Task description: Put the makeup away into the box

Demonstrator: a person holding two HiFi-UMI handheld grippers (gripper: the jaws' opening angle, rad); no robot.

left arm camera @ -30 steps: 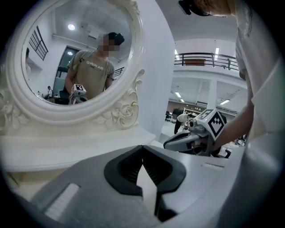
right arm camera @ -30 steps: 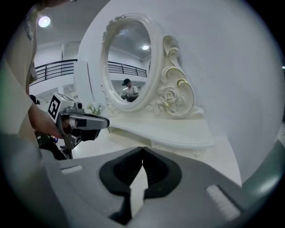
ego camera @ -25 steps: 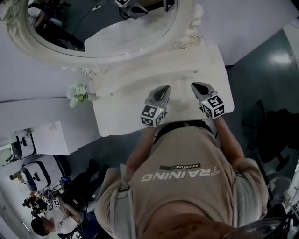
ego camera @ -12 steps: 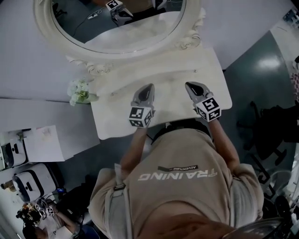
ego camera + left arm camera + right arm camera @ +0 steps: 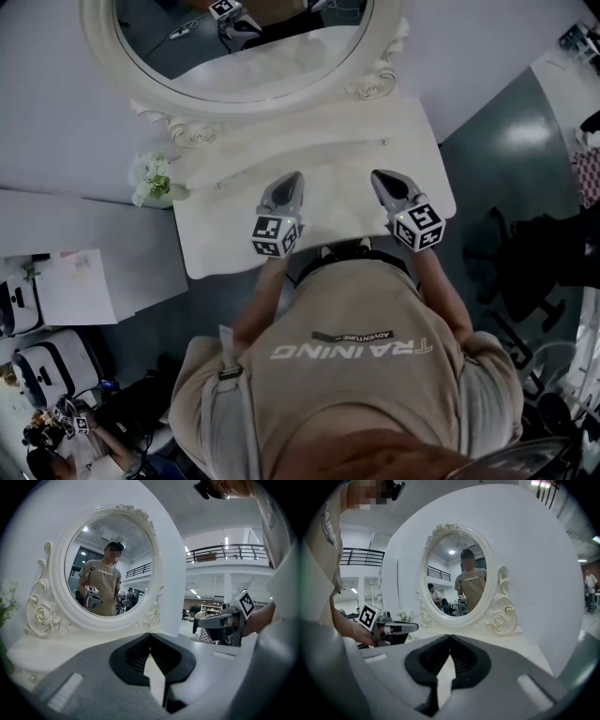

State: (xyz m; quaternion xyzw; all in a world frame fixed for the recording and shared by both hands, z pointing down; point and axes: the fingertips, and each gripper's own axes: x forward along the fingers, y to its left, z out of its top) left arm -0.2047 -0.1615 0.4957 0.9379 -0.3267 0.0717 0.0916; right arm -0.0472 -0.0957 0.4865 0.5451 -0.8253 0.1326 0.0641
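No makeup and no box shows in any view. My left gripper (image 5: 289,178) hangs over the front of the white dressing table (image 5: 225,253), shut, with nothing between its jaws. My right gripper (image 5: 379,175) hangs beside it, to its right, also shut and empty. In the left gripper view the left gripper (image 5: 150,635) points at the oval mirror (image 5: 110,569), and the right gripper (image 5: 202,622) shows at the right. In the right gripper view the right gripper (image 5: 450,637) faces the same mirror (image 5: 459,576), with the left gripper (image 5: 415,627) at the left.
The ornate white mirror (image 5: 253,47) stands at the back of the table, against a white wall. A small bunch of pale flowers (image 5: 150,180) sits at the table's left end. A side desk with papers (image 5: 80,286) is at the left, and a dark chair (image 5: 525,272) at the right.
Both grippers have lifted a little over the table's front edge, and the left one has drifted left, away from the right. Both stay shut and empty.
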